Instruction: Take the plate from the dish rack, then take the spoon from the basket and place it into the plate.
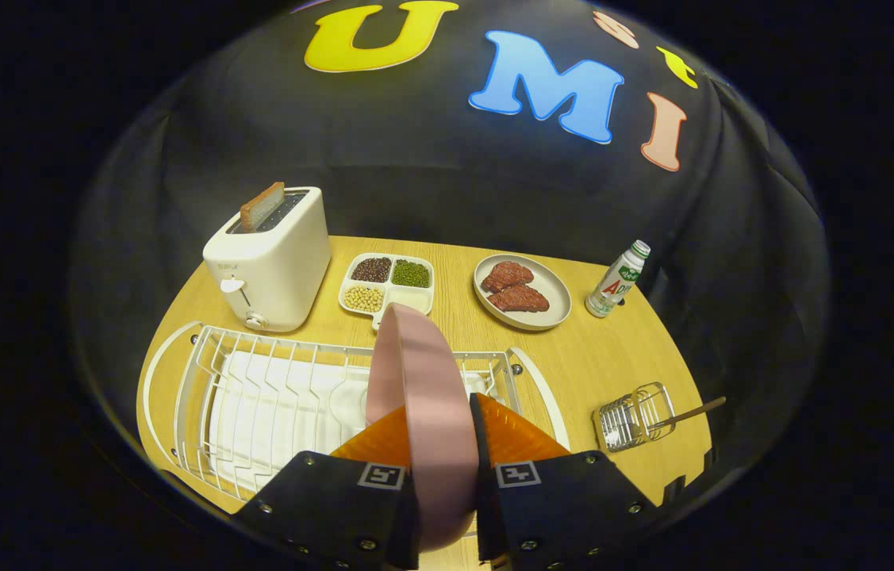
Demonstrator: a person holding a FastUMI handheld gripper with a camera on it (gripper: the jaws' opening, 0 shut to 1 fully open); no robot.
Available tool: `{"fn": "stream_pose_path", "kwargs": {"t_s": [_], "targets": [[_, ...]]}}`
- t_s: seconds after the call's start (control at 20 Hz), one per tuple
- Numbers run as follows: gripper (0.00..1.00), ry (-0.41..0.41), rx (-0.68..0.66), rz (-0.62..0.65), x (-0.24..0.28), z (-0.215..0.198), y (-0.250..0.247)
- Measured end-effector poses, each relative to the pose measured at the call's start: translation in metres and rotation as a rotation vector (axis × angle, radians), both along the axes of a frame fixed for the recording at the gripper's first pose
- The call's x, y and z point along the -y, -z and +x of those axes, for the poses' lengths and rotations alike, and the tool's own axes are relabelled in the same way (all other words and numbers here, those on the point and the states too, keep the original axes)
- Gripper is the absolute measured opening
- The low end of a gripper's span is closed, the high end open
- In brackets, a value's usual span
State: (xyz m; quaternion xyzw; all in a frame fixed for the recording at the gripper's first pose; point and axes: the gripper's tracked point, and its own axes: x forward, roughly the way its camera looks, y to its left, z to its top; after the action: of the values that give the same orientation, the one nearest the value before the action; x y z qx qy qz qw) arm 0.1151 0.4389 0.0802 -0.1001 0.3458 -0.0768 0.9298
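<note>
the round light-wood table (pixel 621 357) carries everything here, with the dark booth wall behind it. largest on it is the white wire dish rack (pixel 256 396), which sits at the near left on its white drip tray and reaches right as far as the fingers. beyond the rack at the far left stands a white two-slot toaster (pixel 268 262) with a slice of brown toast (pixel 262 205) poking up from one slot.

the pink round plate (pixel 415 396) stands on edge, upright, rising from between the two fingers above the right end of the rack. the gripper (pixel 439 444) is pinching it, one finger pressed to each face, so the plate is held near its lower rim and its top edge reaches up in front of the divided dish.

to the right of the toaster lies a white four-part dish (pixel 389 285) holding dark beans, green beans and pale yellow beans. further right is a pale round plate (pixel 522 292) with two pieces of reddish-brown meat. just right of that stands a small white bottle with a green cap (pixel 617 280).

at the near right, well apart from the rack, a small silver wire basket (pixel 635 416) lies on the table, with the thin wooden-handled spoon (pixel 688 414) sticking out of it toward the right.
</note>
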Motion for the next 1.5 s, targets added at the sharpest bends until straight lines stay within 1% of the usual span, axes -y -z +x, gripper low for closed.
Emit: {"fn": "stream_pose_path", "kwargs": {"t_s": [0.1,0.25,0.35,0.45,0.7,0.8,1.05,1.2,1.35,1.5], "targets": [[0.27,-0.014,0.015,-0.064,0.001,-0.002,-0.010],[0.27,-0.028,0.039,-0.082,-0.007,-0.004,-0.022],[0.27,-0.020,0.055,-0.111,-0.004,-0.011,-0.035],[0.27,-0.013,0.074,-0.111,-0.004,-0.022,-0.045],[0.27,-0.001,0.113,-0.114,0.004,-0.066,-0.065],[0.27,-0.002,0.116,-0.091,0.005,-0.090,-0.066],[0.27,0.004,0.088,-0.028,0.021,-0.156,-0.049],[0.27,-0.016,0.057,-0.026,0.034,-0.190,-0.032],[0.27,-0.035,0.007,-0.020,0.043,-0.217,-0.005],[0.27,-0.046,-0.028,0.034,0.046,-0.232,0.020]]}}
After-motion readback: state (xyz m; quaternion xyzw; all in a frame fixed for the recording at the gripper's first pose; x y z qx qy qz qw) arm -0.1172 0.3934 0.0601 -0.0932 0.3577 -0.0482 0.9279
